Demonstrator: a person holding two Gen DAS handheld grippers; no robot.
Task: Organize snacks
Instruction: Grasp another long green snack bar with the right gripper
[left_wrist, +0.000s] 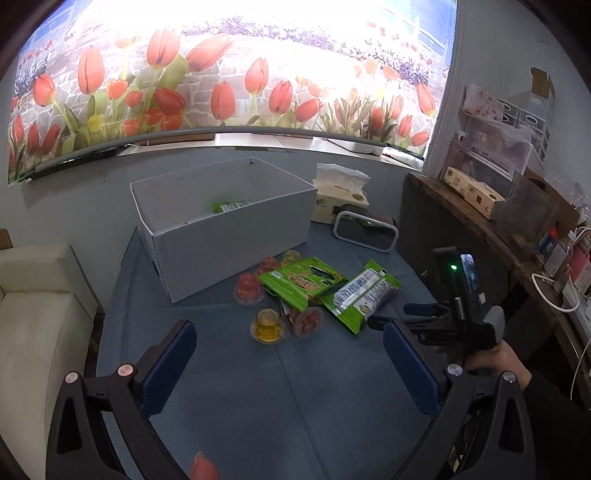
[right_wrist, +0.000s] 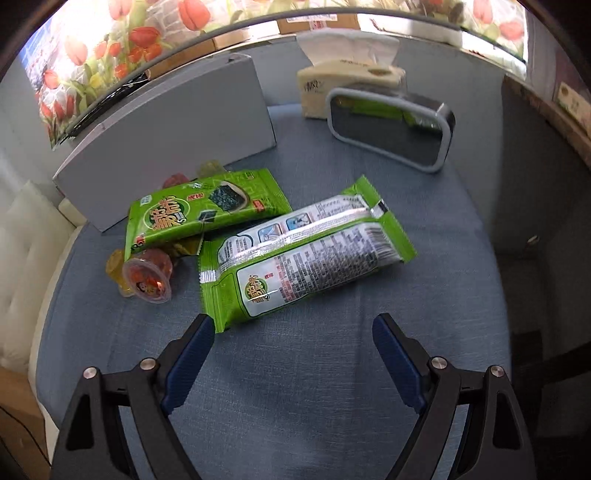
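On the blue tablecloth (right_wrist: 295, 369) lie two green snack packets: one printed side up (right_wrist: 203, 210), one back side up (right_wrist: 306, 251). Jelly cups sit around them, red (right_wrist: 147, 277) and yellow (right_wrist: 114, 266). My right gripper (right_wrist: 293, 325) is open just short of the back-side-up packet, its left finger beside the packet's near corner. My left gripper (left_wrist: 288, 326) is open above the cloth, short of a yellow cup (left_wrist: 267, 325) and a red cup (left_wrist: 308, 321). The white box (left_wrist: 221, 236) stands behind with a green packet (left_wrist: 229, 206) inside. The right gripper (left_wrist: 397, 313) shows at the right.
A tissue box (right_wrist: 347, 85) and a grey-rimmed dark container (right_wrist: 391, 129) with something green in it stand at the back right. A white sofa (left_wrist: 37, 314) is at the left. A cluttered wooden shelf (left_wrist: 480, 221) runs along the right.
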